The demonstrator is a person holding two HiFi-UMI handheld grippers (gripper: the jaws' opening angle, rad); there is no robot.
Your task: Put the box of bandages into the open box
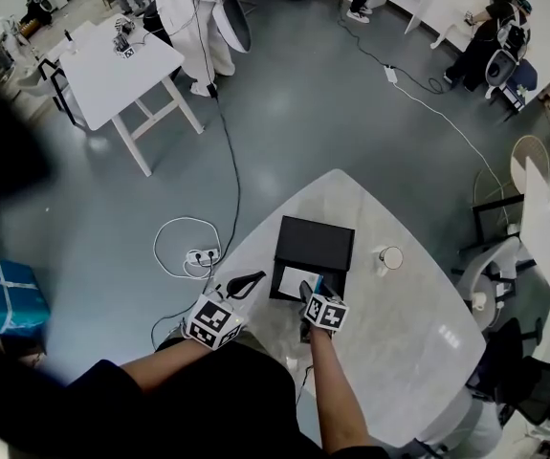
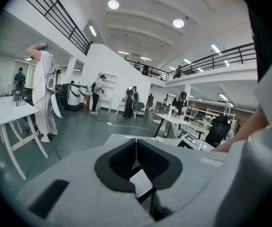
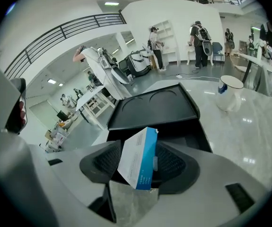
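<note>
Marble bench (image 1: 418, 352) standing on grey floor (image 1: 284, 113), left gripper (image 2: 136, 148) hovering closed, right gripper (image 1: 310, 287) gaping around tilted bandage box (image 3: 135, 162).

small white-and-blue box of bandages (image 3: 138, 162), tipped on a slant, right at the near side of the black open box (image 3: 154, 109), lid flipped back, on the pale table (image 1: 418, 342)

Glossy grey-green floor (image 1: 332, 103); white trestle table (image 1: 112, 70) far left; pale marble-look table (image 1: 418, 352) up close, power strip (image 1: 201, 254) with looped cable beside; white walls (image 2: 112, 70), black mezzanine railing (image 2: 55, 13), round ceiling lights (image 2: 113, 4) overhead
</note>
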